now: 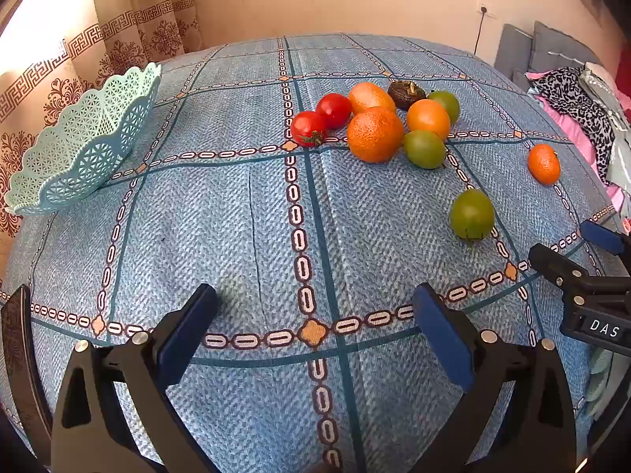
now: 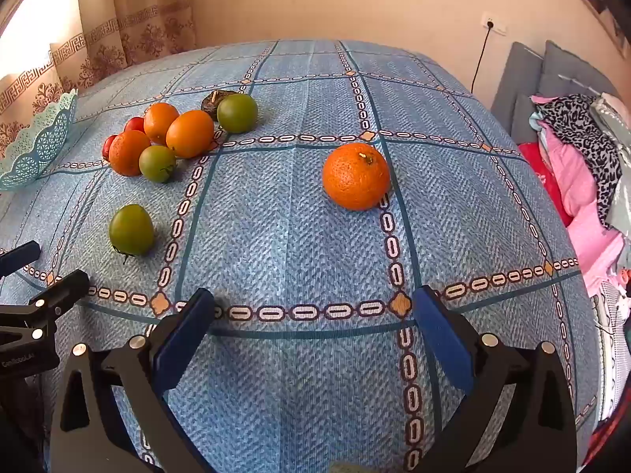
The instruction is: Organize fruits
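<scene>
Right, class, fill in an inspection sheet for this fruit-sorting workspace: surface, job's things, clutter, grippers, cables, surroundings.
Surface: blue checked tablecloth, flat, with a crease.
Job's things: pale green lattice plastic basket at far left, no fruit visible inside; cluster of two red tomatoes, three orange fruits, two green tomatoes; lone green tomato and lone bumpy orange apart from it.
Clutter: one dark shrivelled fruit at the back of the cluster.
Grippers: left gripper and right gripper open, holding nothing, above the near table.
Cables: black cord hanging from a wall socket.
Surroundings: patterned curtain, grey cushions, piled clothes.
</scene>
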{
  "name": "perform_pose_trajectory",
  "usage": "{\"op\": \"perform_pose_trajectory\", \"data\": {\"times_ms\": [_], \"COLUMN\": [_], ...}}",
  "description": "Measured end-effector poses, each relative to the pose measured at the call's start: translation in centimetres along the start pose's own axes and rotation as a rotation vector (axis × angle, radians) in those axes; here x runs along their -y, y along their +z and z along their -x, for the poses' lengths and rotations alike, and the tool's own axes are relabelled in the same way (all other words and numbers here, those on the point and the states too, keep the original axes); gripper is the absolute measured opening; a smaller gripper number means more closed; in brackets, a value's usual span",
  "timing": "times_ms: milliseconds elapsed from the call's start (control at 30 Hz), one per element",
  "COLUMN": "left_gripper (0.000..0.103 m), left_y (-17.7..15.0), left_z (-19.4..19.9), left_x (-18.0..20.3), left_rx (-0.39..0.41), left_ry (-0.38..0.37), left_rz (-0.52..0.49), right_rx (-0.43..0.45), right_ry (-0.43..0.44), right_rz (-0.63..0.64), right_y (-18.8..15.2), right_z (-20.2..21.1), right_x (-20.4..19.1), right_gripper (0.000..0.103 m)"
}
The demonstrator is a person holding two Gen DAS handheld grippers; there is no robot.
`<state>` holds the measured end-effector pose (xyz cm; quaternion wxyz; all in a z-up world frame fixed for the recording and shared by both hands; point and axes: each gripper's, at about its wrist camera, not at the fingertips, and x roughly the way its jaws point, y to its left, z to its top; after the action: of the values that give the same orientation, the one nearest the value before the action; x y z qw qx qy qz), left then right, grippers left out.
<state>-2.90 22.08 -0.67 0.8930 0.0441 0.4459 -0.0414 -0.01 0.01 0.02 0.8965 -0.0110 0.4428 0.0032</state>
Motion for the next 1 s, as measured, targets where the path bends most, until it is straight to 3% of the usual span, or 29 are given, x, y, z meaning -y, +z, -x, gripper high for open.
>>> {"op": "perform_pose_trajectory", "data": {"times_ms": [1000], "left_gripper": [0.101], "left_y": [0.0], "left_z": [0.0], "left_x": [0.0], "left_rx": [0.0], "left_ry": [0.005], "left_rz": [-0.004], "right_rx": [0.002], "right_ry": [-0.007], "right_rz": [-0.004], "right_y": [-0.1], "right_z": [0.6], "right_x": [-0.1], "right_gripper": [0.098]}}
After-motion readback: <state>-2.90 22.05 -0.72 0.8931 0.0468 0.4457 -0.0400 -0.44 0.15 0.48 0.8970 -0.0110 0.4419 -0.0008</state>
